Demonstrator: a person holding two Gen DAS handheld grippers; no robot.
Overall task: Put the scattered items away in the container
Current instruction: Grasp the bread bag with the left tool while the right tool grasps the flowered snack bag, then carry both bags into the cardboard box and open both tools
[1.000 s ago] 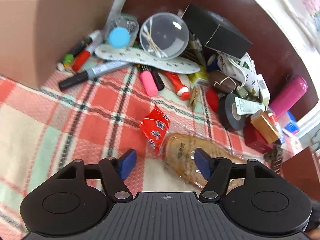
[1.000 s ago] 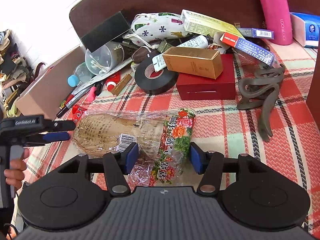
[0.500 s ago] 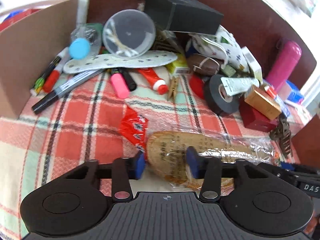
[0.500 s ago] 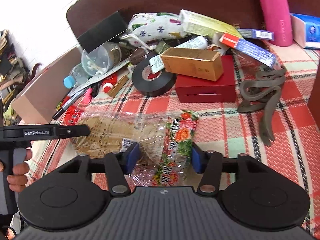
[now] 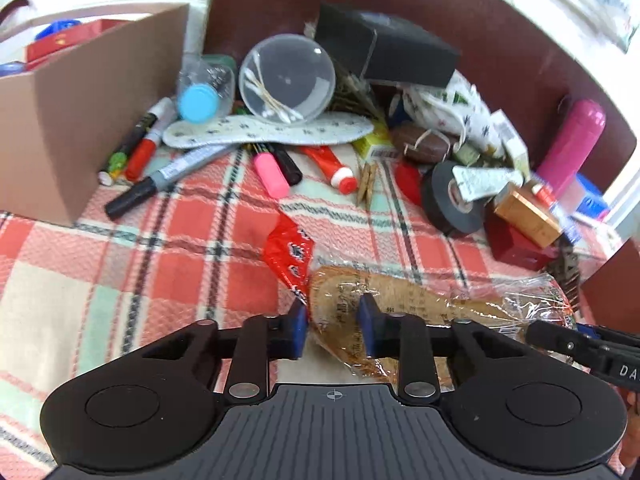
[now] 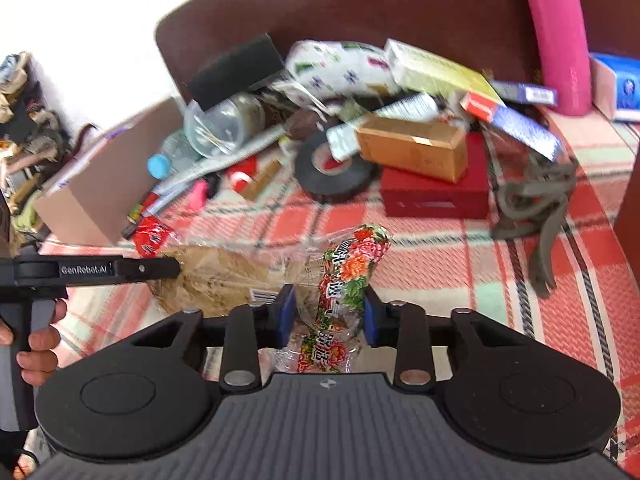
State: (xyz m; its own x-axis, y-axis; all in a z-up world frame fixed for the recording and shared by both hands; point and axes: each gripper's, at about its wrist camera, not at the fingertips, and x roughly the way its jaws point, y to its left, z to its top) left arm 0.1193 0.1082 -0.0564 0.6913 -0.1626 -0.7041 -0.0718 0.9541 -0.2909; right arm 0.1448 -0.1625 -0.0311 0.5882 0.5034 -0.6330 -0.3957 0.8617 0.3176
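Observation:
A clear plastic bag holding brown insoles (image 5: 404, 300) lies across the plaid cloth. My left gripper (image 5: 333, 322) is shut on its toe end. My right gripper (image 6: 326, 318) is shut on the bag's other end, around the flowered label (image 6: 352, 276); the bag's brown part (image 6: 224, 276) stretches left to the left gripper (image 6: 160, 268). The cardboard box (image 5: 80, 120) stands at the left, also in the right wrist view (image 6: 104, 188). A red snack packet (image 5: 290, 254) lies just beyond the left fingers.
Behind lies a heap: markers (image 5: 168, 176), white insole (image 5: 268, 134), clear round tub (image 5: 286, 80), black box (image 5: 384, 48), black tape roll (image 6: 334, 168), gold box (image 6: 412, 148) on a red box (image 6: 436, 196), grey strap (image 6: 532, 204), pink bottle (image 6: 560, 32). A brown headboard (image 5: 440, 4) backs the heap.
Both grippers have closed on the insole bag, the left on the toe end, the right on the labelled end. The bag now bunches up between the right fingers.

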